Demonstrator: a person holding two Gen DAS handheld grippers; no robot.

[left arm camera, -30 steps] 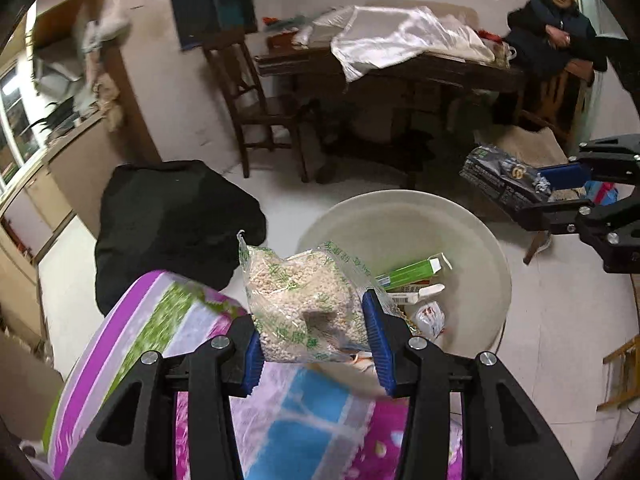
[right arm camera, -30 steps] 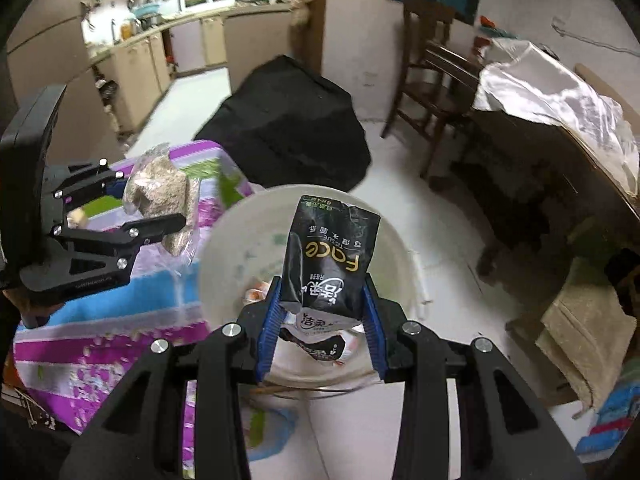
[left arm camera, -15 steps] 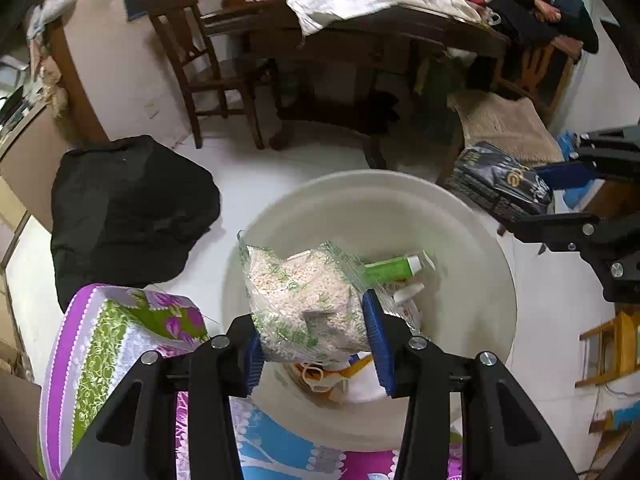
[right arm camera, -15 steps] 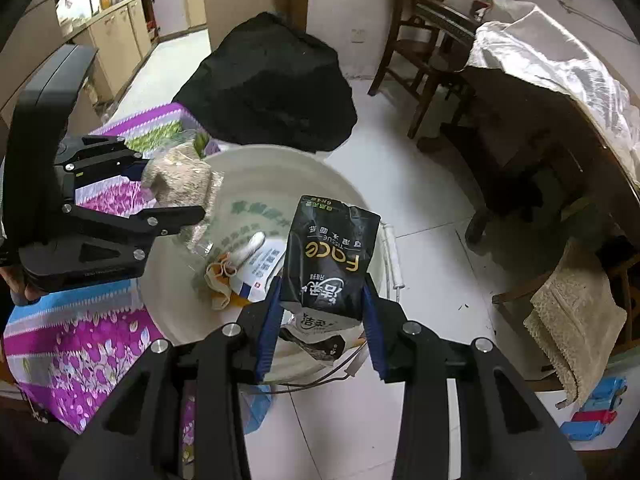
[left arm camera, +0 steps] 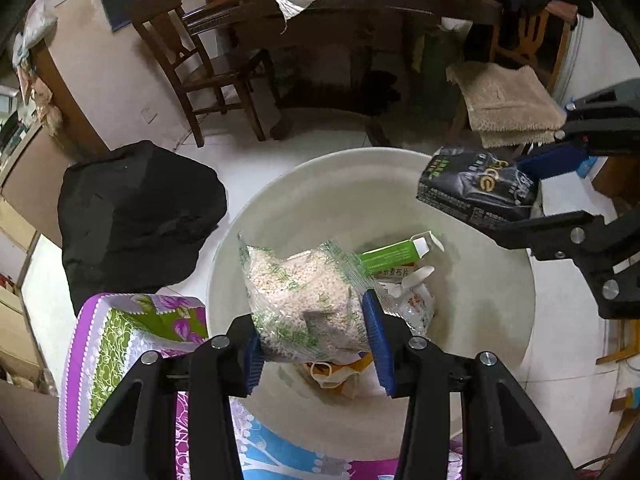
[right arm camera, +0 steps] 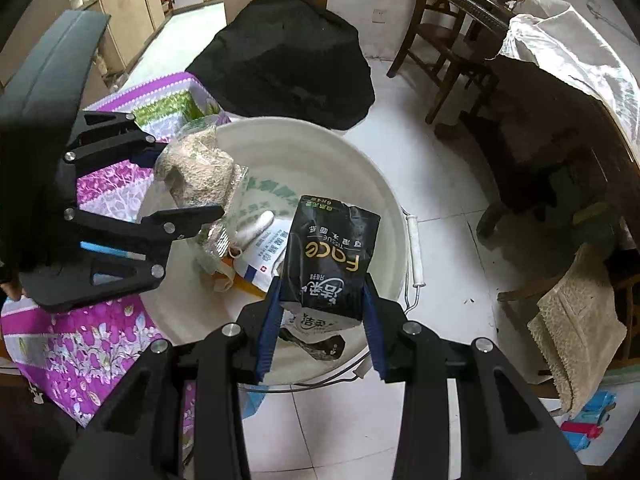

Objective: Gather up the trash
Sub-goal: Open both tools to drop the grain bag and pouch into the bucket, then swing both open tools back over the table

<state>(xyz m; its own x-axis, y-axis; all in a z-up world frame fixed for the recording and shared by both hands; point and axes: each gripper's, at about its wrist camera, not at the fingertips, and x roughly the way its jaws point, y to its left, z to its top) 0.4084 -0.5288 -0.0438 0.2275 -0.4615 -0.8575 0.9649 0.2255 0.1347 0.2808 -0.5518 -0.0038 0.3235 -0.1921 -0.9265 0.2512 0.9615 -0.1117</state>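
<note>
My left gripper is shut on a clear bag of grain and holds it over the white bucket. Seen from the right wrist, that grain bag hangs at the bucket's left rim, in the left gripper. My right gripper is shut on a black tissue pack above the near rim of the bucket. In the left wrist view the tissue pack hangs over the bucket's right rim, in the right gripper. Inside the bucket lie a green carton, wrappers and an orange-strapped item.
A purple floral cloth covers the surface at the bucket's left. A black bag sits on the white tiled floor behind it. A wooden chair, a dark table and a stool with a beige towel stand beyond.
Both grippers have moved lower and further over the bucket, each with its item still in its grip. The grain bag moved from above the floral cloth to above the bucket's inside.
</note>
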